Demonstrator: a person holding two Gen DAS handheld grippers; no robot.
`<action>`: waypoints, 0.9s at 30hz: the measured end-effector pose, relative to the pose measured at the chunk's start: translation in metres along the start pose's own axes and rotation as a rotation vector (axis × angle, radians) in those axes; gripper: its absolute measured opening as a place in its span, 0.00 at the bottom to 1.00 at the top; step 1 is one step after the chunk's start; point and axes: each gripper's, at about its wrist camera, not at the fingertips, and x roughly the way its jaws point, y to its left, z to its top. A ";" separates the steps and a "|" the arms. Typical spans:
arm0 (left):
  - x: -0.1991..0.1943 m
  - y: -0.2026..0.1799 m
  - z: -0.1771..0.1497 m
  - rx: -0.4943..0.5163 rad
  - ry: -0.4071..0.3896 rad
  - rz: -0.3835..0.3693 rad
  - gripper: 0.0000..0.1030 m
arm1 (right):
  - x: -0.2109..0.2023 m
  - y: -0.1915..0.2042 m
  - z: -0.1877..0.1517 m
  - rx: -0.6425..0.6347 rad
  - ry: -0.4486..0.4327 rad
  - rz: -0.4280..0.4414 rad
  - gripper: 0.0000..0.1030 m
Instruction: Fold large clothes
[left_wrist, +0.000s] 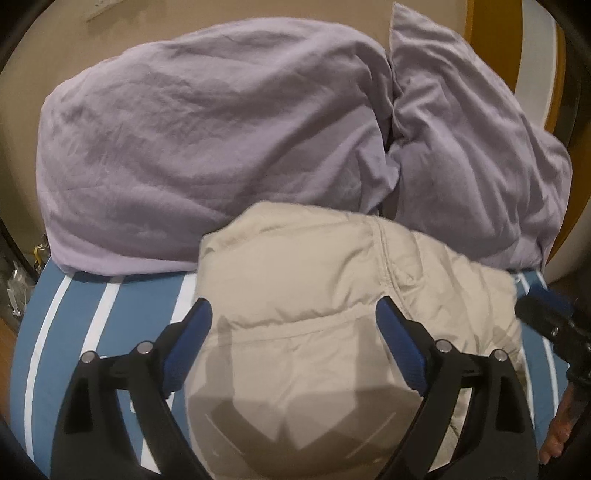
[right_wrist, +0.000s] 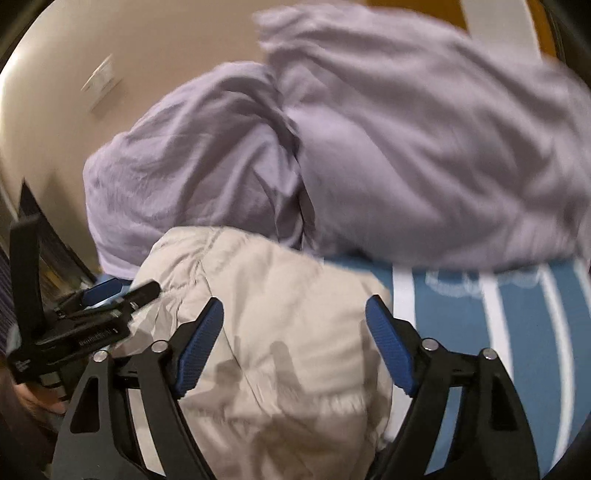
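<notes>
One beige jacket (left_wrist: 332, 314), bundled on the striped sheet (left_wrist: 122, 325) just before two lilac pillows (left_wrist: 207, 140). Left gripper (left_wrist: 293, 332) and right gripper (right_wrist: 295, 332): jaws apart, above jacket.

Warm, rather dim indoor light falls from above and behind the cameras. In the left wrist view the picture is fairly sharp, and the left hand-held gripper (left_wrist: 293, 308) throws a crisp, angular shadow onto the beige padded jacket (left_wrist: 306, 280) between its fingers. The lilac duvet (left_wrist: 207, 147) shows soft creases with gentle shading and no glare. The right wrist view is smeared by motion blur: the duvet's edges streak at upper right, the stripes of the blue bed sheet (right_wrist: 517, 332) are soft, and the shadows on the jacket are fuzzy. Both views bend strongly at the rim, with black vignetted corners.
</notes>
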 end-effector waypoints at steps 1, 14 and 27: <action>0.005 -0.001 -0.003 0.004 0.009 0.004 0.87 | 0.001 0.005 0.001 -0.028 -0.020 -0.020 0.76; 0.027 -0.003 -0.018 0.043 -0.035 0.022 0.98 | 0.058 0.004 -0.017 -0.057 0.007 -0.084 0.77; 0.046 -0.007 -0.025 0.053 -0.060 0.016 0.98 | 0.076 -0.010 -0.037 0.004 -0.014 -0.072 0.83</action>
